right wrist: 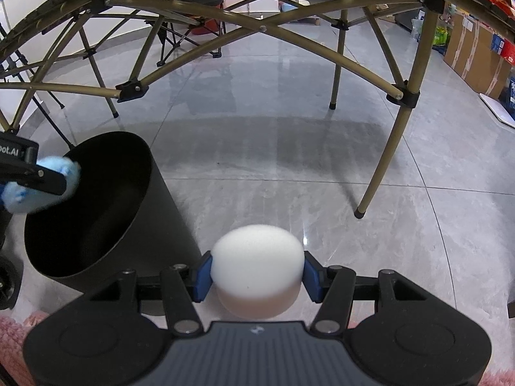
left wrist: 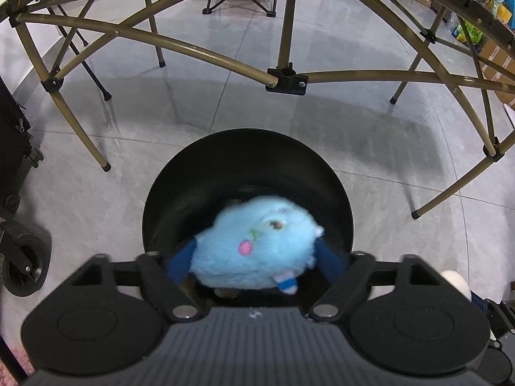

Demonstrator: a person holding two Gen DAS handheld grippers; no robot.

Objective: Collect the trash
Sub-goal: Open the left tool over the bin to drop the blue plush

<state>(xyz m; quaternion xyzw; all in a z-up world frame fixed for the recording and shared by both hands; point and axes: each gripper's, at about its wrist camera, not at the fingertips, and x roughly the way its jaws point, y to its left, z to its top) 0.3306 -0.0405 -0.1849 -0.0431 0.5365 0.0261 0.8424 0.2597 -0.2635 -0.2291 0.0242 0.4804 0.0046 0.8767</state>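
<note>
A fluffy light-blue plush toy (left wrist: 257, 241) hangs blurred over the mouth of a round black bin (left wrist: 248, 135) that stands on the floor. My left gripper (left wrist: 256, 262) is open above the bin, its blue pads (left wrist: 180, 263) wide apart at the toy's sides and not pressing it. In the right wrist view the same bin (right wrist: 135, 193) is at the left, with the toy (right wrist: 19, 199) at its rim. My right gripper (right wrist: 257, 273) is shut on a white foam ball (right wrist: 257, 257), held over the floor just right of the bin.
Gold folding-table legs (right wrist: 383, 157) and cross braces (left wrist: 286, 78) arch over the grey tiled floor. A black wheeled cart (left wrist: 22, 267) stands left of the bin. Cardboard boxes (right wrist: 476, 54) line the right wall. A pink rug (right wrist: 19, 328) lies at the near edge.
</note>
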